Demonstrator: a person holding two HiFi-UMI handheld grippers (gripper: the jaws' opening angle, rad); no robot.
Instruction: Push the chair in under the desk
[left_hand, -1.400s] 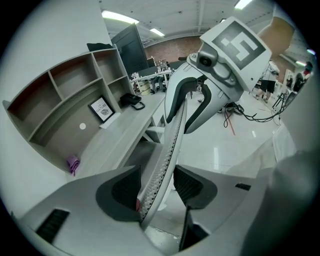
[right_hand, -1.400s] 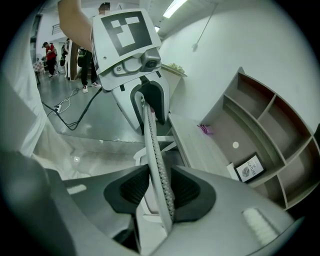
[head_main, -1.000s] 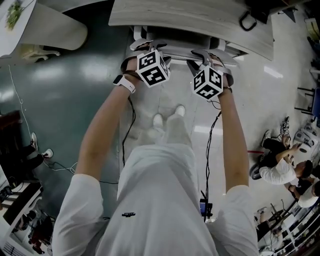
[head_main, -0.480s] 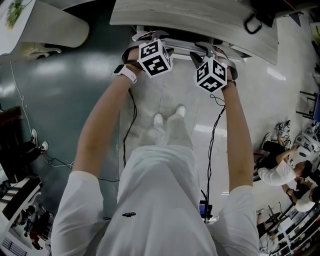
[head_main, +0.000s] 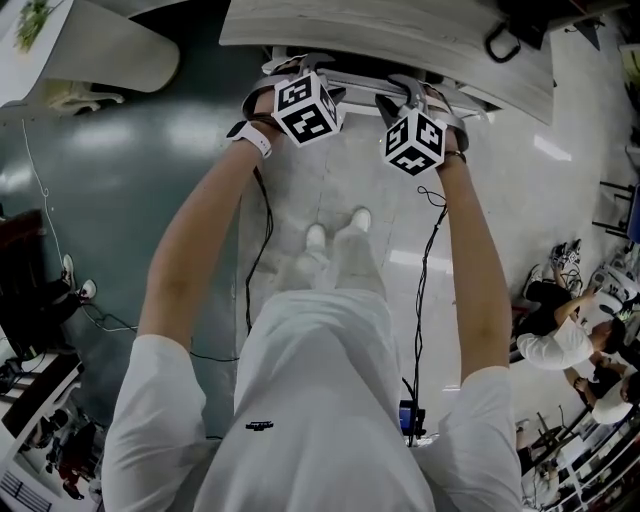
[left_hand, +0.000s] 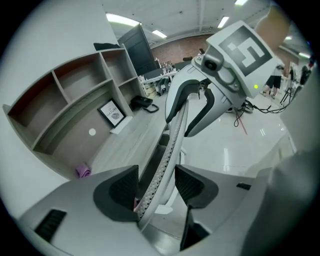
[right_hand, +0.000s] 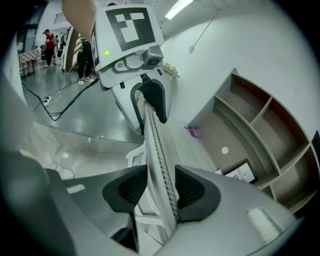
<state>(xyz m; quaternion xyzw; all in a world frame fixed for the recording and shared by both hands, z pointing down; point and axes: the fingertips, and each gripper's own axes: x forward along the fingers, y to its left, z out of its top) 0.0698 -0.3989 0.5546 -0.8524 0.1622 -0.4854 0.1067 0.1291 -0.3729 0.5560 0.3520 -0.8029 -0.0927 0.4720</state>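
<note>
The chair's mesh back (head_main: 350, 80) shows just at the edge of the pale wooden desk (head_main: 400, 35), with the seat hidden under it. My left gripper (head_main: 290, 72) straddles the top rim of the chair back (left_hand: 172, 135); its jaws are opening, the rim rests against one pad and a gap shows at the other. My right gripper (head_main: 425, 90) sits on the same rim (right_hand: 155, 135) further right. Its jaws are opening too, though both pads still look in touch with the rim. Between the jaws of the left gripper (left_hand: 156, 187) and right gripper (right_hand: 161, 187) runs only the rim.
A shelf unit (left_hand: 75, 105) stands on the desk with a framed card (left_hand: 112, 113) and a purple scrap (left_hand: 83, 171). Cables (head_main: 255, 250) trail over the floor beside the person's feet (head_main: 335, 235). Seated people (head_main: 560, 330) are at the right, and another table (head_main: 100, 50) is at the upper left.
Both grippers and the chair back moved toward the desk, then the right gripper eased back slightly. More of the chair is hidden under the desk edge.
</note>
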